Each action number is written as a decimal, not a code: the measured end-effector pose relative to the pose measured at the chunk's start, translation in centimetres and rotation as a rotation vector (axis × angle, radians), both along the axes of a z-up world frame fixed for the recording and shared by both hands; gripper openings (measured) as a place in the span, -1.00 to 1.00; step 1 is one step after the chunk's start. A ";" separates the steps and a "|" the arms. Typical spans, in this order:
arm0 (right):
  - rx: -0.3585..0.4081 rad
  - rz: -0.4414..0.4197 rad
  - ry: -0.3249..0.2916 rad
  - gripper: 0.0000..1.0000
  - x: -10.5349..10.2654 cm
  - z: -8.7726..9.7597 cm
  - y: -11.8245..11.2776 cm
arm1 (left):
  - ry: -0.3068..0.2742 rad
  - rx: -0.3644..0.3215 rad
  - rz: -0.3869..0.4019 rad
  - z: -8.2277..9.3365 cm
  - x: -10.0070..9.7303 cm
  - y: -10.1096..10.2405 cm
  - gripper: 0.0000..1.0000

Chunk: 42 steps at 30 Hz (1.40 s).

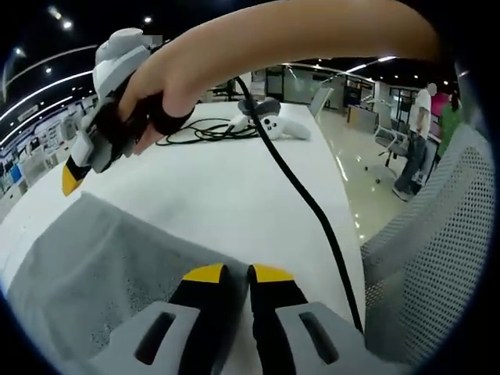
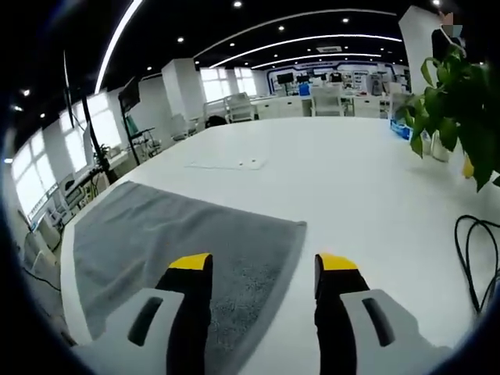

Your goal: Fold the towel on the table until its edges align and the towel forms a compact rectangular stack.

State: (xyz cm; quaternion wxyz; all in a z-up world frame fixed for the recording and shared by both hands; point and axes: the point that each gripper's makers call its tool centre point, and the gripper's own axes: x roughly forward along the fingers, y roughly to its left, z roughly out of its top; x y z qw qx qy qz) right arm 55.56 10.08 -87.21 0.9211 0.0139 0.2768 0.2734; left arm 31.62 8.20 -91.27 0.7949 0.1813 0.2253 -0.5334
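Two grippers are seen over one white table (image 2: 344,180), on which a grey towel (image 2: 180,242) is spread flat in a single layer. In the right gripper view the towel's surface is shown as a soft, finely looped terry weave, roughly rectangular, with one straight edge running close to the table's near side and a corner ending between the jaws. The right gripper (image 2: 266,273) is held just above that corner with its yellow-tipped black jaws spread wide apart, nothing between them. In the left gripper view the left gripper (image 1: 238,273) is held low over the towel (image 1: 101,266), its jaws pressed together, tip against tip; whether cloth is caught between them cannot be told. The right gripper (image 1: 82,168) is also seen there, gripped by a hand (image 1: 148,94) in a black fingerless glove. A glossy black cable (image 1: 301,187) is trailed across the smooth tabletop (image 1: 234,180), coiled beside a white controller (image 1: 277,125). A potted plant (image 2: 457,101) with broad green leaves is placed at the table's far edge. A grey mesh chair back (image 1: 437,242) is seen alongside.
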 end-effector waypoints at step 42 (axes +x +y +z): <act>-0.114 -0.018 -0.155 -0.96 4.7 -4.1 1.0 | 0.033 -0.012 -0.010 0.1 0.2 -0.1 -0.86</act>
